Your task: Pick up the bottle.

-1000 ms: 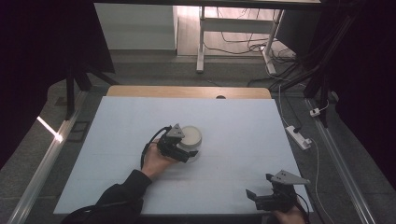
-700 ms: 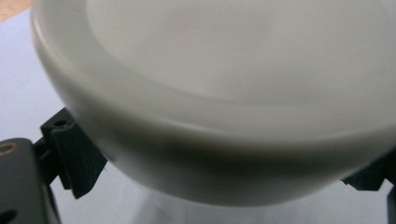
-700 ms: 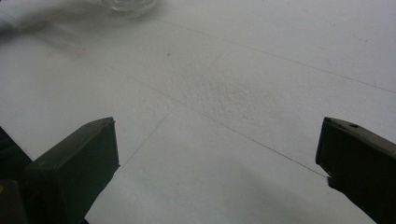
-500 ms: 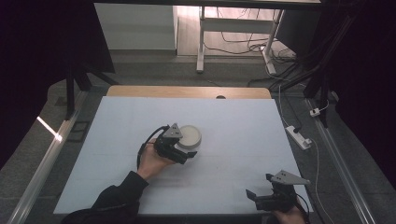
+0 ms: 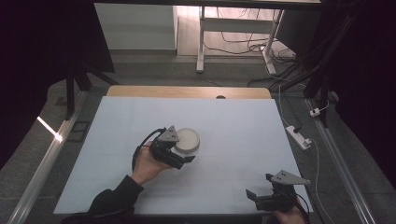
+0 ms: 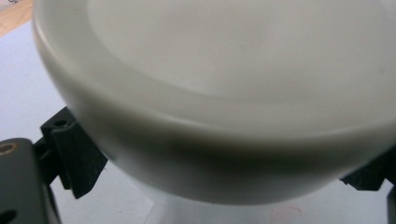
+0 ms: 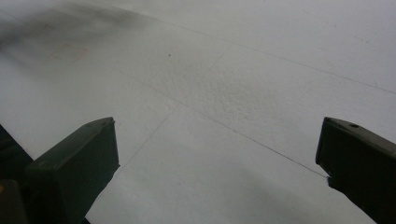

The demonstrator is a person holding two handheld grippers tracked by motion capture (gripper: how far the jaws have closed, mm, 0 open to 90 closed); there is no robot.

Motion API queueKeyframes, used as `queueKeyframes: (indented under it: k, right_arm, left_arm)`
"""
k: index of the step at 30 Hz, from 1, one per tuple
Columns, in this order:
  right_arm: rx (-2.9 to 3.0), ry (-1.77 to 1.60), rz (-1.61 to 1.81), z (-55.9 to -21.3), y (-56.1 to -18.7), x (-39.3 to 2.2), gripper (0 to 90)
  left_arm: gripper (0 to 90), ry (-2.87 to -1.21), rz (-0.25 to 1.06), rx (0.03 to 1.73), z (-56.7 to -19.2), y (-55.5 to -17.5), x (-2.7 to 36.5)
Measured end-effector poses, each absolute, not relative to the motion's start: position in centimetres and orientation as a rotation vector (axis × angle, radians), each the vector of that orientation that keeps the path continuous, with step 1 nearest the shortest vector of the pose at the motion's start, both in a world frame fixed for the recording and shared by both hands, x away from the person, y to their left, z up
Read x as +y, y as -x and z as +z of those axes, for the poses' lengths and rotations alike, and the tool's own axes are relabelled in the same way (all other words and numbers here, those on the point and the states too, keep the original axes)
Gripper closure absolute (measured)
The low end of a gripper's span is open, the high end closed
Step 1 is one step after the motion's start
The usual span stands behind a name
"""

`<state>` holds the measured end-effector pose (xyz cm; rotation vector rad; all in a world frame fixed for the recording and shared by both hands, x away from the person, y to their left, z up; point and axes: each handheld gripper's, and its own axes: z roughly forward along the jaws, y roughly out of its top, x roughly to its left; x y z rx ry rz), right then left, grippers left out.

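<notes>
A white bowl (image 5: 187,139) sits on the pale table sheet (image 5: 243,130) a little left of centre. My left gripper (image 5: 180,157) reaches it from the near left, held by a hand in a dark sleeve. In the left gripper view the bowl (image 6: 224,93) looms very close, and the two black jaws stand wide apart against its lower sides, one on each side. My right gripper (image 5: 259,186) rests near the front right edge of the table, open. Between its fingers (image 7: 74,163) lies nothing but bare sheet.
A wooden strip (image 5: 187,91) runs along the table's far edge. A white power strip (image 5: 298,136) with a cable lies on the floor to the right. Metal rails (image 5: 42,158) flank the table, and a white frame (image 5: 201,42) stands behind it.
The left gripper and the bowl have shifted very slightly toward the near left. The right gripper has stayed where it was.
</notes>
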<state>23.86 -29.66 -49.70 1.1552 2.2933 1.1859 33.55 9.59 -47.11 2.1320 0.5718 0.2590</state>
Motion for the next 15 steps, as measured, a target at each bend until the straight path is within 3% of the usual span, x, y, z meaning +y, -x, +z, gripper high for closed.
queueKeyframes:
  k: [15]
  right_arm:
    - [2.296, -1.16, 1.184, -49.7, -23.9, -29.7, 0.0]
  left_arm:
    - [7.6, -2.145, 0.232, 0.526, -46.5, -31.8, 9.5]
